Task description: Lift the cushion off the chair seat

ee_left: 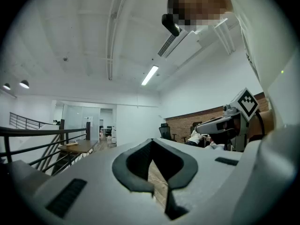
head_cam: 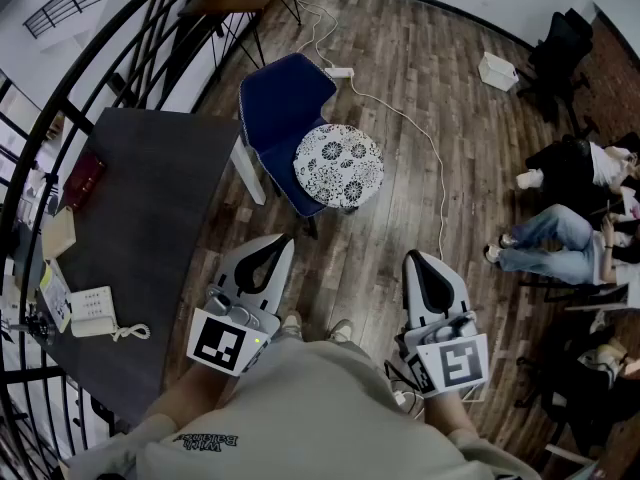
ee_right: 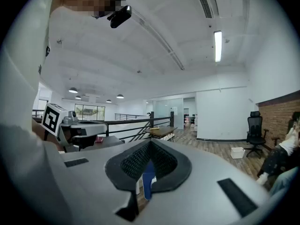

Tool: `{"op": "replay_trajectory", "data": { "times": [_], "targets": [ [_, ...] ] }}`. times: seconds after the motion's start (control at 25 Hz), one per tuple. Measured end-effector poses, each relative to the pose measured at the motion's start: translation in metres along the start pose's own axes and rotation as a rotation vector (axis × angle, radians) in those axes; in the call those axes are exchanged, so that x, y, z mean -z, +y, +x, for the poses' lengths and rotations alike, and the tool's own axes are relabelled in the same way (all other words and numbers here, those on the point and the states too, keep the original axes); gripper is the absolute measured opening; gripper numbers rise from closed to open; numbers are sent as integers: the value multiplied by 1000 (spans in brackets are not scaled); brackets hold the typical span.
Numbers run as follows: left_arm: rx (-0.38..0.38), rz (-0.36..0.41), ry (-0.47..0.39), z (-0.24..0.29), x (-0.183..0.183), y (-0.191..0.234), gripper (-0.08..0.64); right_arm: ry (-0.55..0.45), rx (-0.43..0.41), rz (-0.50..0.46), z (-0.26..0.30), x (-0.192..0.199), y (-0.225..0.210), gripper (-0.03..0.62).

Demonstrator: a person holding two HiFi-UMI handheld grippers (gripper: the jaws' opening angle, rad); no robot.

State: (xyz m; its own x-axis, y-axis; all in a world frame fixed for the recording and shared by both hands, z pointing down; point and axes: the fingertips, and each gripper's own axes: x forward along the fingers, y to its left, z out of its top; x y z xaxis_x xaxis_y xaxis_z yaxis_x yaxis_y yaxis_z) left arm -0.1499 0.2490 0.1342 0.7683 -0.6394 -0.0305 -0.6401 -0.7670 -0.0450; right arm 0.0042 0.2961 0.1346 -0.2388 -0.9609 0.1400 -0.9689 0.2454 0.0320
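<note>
Nothing lifted yet. Saw blue chair (head_cam: 283, 108) well ahead of both claws, with round flowery cushion (head_cam: 339, 165) lying on its seat, untouched. Held left claw (head_cam: 272, 253) and right claw (head_cam: 424, 272) clenched tight on nothing, far short of it. Had yet to reach out, open up, grab and lift.

The left tool (head_cam: 281, 242) and the right tool (head_cam: 414, 259) are held side by side, pointing forward, roughly level. Both have their jaws closed together on nothing.
</note>
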Motion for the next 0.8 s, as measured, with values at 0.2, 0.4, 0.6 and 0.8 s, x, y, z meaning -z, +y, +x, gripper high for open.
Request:
{"op": "replay_trajectory", "data": {
  "times": [0.2, 0.4, 0.6, 0.8],
  "targets": [
    [19, 5, 15, 0, 1, -6, 5, -10, -11, 7, -4, 1, 0, 3],
    [24, -2, 9, 4, -1, -13, 5, -21, -7, 28, -9, 2, 2, 3],
    [41, 4, 33, 3, 5, -19, 5, 2, 19, 39, -14, 6, -3, 3],
    [45, -26, 46, 6, 11, -28, 5, 8, 19, 24, -24, 15, -6, 3]
  ]
}}
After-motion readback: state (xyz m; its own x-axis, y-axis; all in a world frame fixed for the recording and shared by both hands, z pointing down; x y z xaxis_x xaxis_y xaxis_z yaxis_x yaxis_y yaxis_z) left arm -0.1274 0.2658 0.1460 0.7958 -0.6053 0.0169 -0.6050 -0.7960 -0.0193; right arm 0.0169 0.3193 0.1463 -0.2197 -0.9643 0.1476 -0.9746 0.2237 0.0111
